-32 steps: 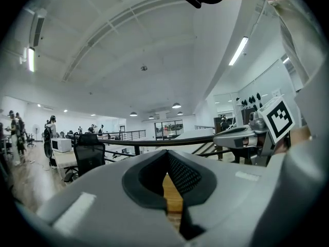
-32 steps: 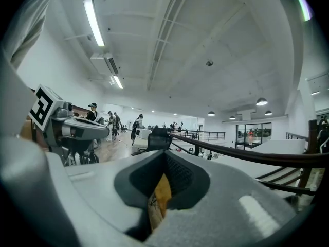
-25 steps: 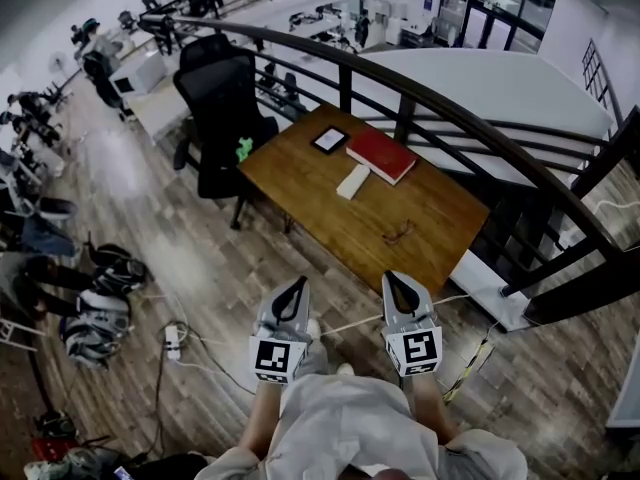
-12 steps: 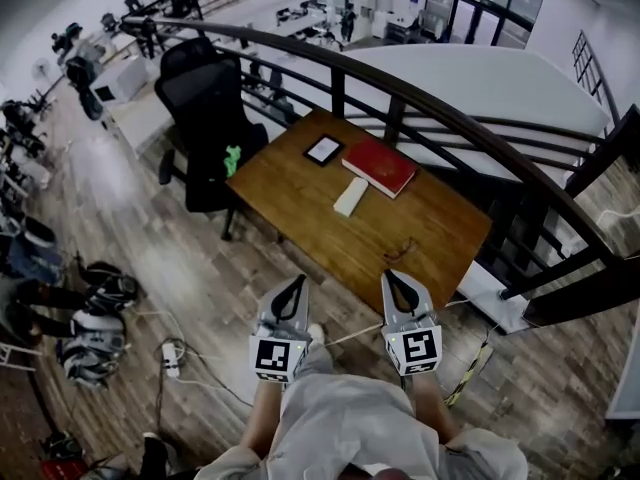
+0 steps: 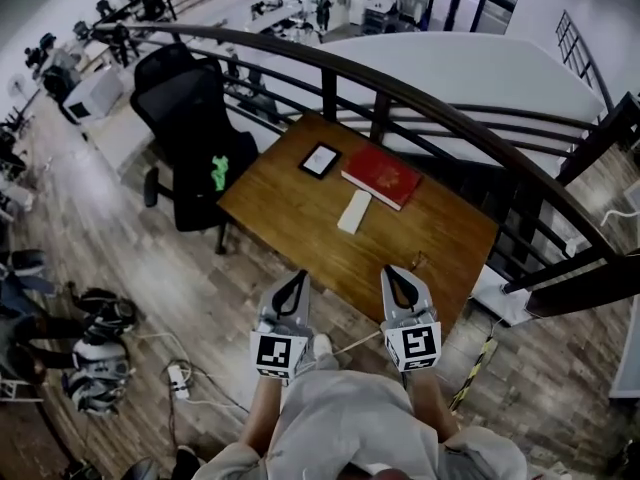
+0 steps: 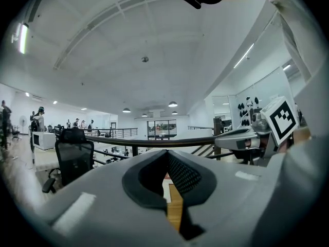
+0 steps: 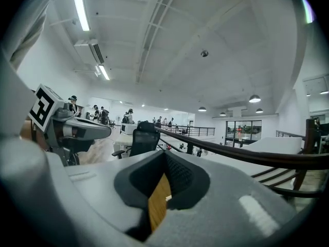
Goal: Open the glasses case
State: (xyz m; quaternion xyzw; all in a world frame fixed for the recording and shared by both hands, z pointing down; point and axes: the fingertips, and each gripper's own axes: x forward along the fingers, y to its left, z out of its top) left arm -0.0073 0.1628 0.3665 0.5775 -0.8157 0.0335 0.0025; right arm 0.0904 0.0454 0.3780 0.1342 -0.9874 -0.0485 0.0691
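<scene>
Left gripper (image 5: 297, 278) and right gripper (image 5: 394, 272) at lower centre, jaws pressed together, empty, near the wooden table (image 5: 290, 218) edge. White glasses case (image 5: 354, 211), probably, lies mid-table beside red book (image 5: 381, 176).

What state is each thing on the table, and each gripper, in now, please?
glasses case: closed, flat, untouched
red book: closed, flat
tablet: flat, face up
glasses: too small to tell if folded
left gripper: shut, empty
right gripper: shut, empty

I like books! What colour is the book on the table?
The book is red; see head view.
</scene>
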